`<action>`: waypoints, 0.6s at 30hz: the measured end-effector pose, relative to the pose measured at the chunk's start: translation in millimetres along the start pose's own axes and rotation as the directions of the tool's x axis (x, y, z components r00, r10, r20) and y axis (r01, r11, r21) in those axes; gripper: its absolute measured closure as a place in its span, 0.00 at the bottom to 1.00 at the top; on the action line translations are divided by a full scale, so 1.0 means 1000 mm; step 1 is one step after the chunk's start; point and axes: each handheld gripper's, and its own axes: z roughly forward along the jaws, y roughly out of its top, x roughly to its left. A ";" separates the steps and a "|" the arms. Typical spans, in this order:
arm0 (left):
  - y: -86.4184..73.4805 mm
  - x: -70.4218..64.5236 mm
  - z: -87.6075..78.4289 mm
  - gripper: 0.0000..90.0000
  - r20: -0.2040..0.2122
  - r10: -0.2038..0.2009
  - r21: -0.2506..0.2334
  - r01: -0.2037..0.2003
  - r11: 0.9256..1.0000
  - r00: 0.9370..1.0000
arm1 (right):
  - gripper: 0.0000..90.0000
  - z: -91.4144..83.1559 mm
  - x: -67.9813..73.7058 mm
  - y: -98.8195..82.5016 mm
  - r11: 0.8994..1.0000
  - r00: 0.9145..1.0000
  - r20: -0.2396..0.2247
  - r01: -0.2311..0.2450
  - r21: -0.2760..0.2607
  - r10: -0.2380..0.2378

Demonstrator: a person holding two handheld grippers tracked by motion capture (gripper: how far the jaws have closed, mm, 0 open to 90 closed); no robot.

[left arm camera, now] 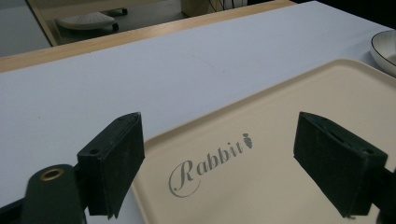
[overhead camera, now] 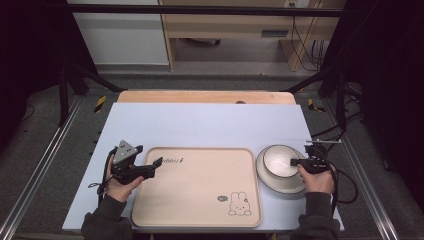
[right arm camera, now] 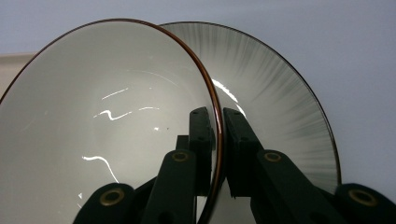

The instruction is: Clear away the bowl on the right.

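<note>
Pinching the rim of a white bowl point(overhead camera: 276, 161), the right gripper point(overhead camera: 296, 162) sits at the right side of the table point(overhead camera: 200, 125), its jaws closed almost together with only the bowl's thin wall between them. In the right gripper view one jaw lies inside the bowl point(right arm camera: 107, 121) against its glossy white inner wall and the other outside, so the brown-edged rim runs up between the two pads. The bowl rests in a wider plate point(overhead camera: 282, 186) with a dark rim and grey radiating streaks point(right arm camera: 280, 107), and that plate lies on the pale blue table surface just right of a beige tray point(overhead camera: 200, 200). The gripper comes at the bowl from its right edge, with the person's right hand point(overhead camera: 316, 181) near and slightly behind it.

At the left, the left gripper point(overhead camera: 156, 164) hangs over the tray's far left corner, its jaws spread wide with nothing between them. In the left gripper view the two black pads point(left arm camera: 116, 163) frame the tray's printed word "Rabbit" point(left arm camera: 210, 163), and the plate's edge point(left arm camera: 385, 51) shows at the far right. A rabbit drawing point(overhead camera: 239, 204) marks the tray's near right corner. The two grippers are well apart, with the tray between them.
</note>
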 end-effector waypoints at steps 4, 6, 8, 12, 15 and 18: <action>0.000 0.000 0.000 0.18 0.001 0.000 0.001 0.000 1.000 1.000 | 0.92 -0.001 0.002 0.001 1.000 1.000 0.010 0.014 -0.005 -0.014; 0.000 0.000 0.000 0.18 0.001 0.000 0.002 0.000 1.000 1.000 | 0.93 -0.001 0.004 0.001 1.000 0.999 0.023 0.026 -0.006 -0.026; 0.000 0.000 0.001 0.18 0.001 -0.001 0.002 0.001 1.000 1.000 | 0.93 -0.002 0.005 0.001 1.000 0.999 0.029 0.028 -0.006 -0.028; 0.000 -0.001 0.000 0.18 -0.001 0.002 0.002 -0.002 1.000 1.000 | 0.93 -0.003 0.006 0.001 1.000 0.999 0.030 0.029 -0.008 -0.029; 0.000 0.000 0.000 0.18 -0.001 -0.001 0.002 0.001 1.000 1.000 | 0.92 -0.004 0.007 0.001 0.999 0.999 0.030 0.038 -0.010 -0.038; 0.000 0.001 0.001 0.18 -0.002 -0.006 0.002 0.006 1.000 1.000 | 0.92 -0.005 0.009 0.001 0.999 0.999 0.033 0.038 -0.011 -0.038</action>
